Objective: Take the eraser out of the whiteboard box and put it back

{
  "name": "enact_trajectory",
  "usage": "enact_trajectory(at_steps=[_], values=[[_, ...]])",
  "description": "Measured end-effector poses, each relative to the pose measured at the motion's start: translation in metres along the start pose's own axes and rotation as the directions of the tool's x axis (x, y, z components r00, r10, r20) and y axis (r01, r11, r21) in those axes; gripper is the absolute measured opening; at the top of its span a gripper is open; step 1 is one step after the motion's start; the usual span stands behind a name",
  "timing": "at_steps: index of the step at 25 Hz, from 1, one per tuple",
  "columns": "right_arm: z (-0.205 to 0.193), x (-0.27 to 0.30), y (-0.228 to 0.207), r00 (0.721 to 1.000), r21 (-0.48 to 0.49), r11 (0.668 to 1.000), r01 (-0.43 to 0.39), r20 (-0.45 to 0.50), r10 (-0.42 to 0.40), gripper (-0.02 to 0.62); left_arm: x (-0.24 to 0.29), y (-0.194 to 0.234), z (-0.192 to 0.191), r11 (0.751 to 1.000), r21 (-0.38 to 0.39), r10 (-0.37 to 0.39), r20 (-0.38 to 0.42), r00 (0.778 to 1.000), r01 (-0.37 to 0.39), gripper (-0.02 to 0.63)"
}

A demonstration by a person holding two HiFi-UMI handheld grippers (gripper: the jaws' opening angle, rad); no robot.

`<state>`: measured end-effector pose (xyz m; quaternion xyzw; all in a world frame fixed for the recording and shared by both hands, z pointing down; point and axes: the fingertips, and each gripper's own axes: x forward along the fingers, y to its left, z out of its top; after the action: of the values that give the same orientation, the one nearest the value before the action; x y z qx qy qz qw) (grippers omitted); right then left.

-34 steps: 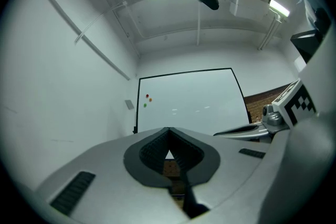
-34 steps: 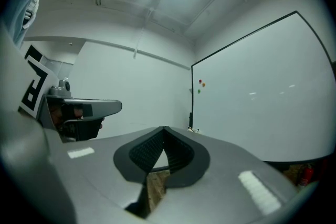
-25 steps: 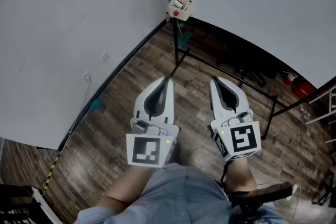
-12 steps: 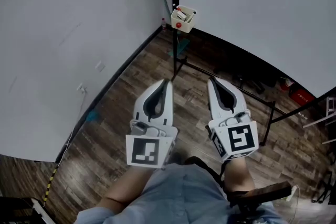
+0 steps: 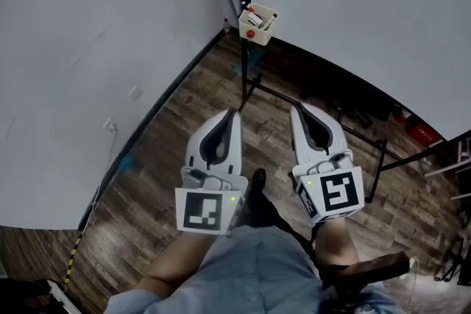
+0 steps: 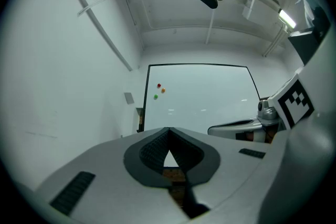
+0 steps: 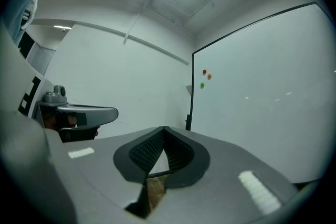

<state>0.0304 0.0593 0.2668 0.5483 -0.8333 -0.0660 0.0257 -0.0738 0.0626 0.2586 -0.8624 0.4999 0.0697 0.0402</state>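
Surveying largest first, Operator 2: what do we have ahead of the grippers?

Operator 1, we have the white wall (image 5: pixel 88 48) off the left gripper's outer side. The whiteboard (image 5: pixel 353 4) stands ahead of both grippers, and the wooden floor (image 5: pixel 176 151) lies below them.

Confirm gripper states, Operator 2.

We read the left gripper (image 5: pixel 234 113) as closed: in its own view the jaw tips meet (image 6: pixel 168 129) and nothing sits between them. We read the right gripper (image 5: pixel 296 109) the same way, tips together (image 7: pixel 164 128) and empty. The two are held side by side, near each other, both pointing toward the board.

Locate the task item.

We find the whiteboard box (image 5: pixel 257 25) at the board's lower corner beside the black post (image 5: pixel 244 48). It is ahead of both sets of tips and well apart from them. White and red items show inside it. We cannot single out the eraser among them.

Anything smaller?

We note three small magnets (image 6: pixel 159 90), red, orange and green, on the board face ahead of the left gripper.
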Motion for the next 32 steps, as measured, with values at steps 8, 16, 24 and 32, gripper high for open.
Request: enact_trajectory(at_steps=[8,16,24,32], values=[[-0.003,0.051,-0.029,1.0,0.014,1.0,-0.006,0.027,0.006,0.002,0.055,0.022,-0.01,1.0,0.022,-0.003,-0.003,1.0,0.003,0.003],[-0.011,0.115,-0.065,0.999,0.029,0.999,-0.029,0.015,0.028,0.002,0.127,0.052,-0.018,0.999,0.033,0.007,-0.026,1.0,-0.006,0.003],[-0.028,0.173,-0.097,0.998,0.054,0.997,-0.06,-0.003,0.061,0.002,0.19,0.077,-0.03,0.999,0.049,0.019,-0.051,0.999,-0.017,0.003],[-0.023,0.215,-0.107,0.995,0.028,0.995,-0.096,-0.005,0.096,0.002,0.221,0.099,-0.025,0.998,0.048,0.043,-0.029,0.999,-0.042,0.003]])
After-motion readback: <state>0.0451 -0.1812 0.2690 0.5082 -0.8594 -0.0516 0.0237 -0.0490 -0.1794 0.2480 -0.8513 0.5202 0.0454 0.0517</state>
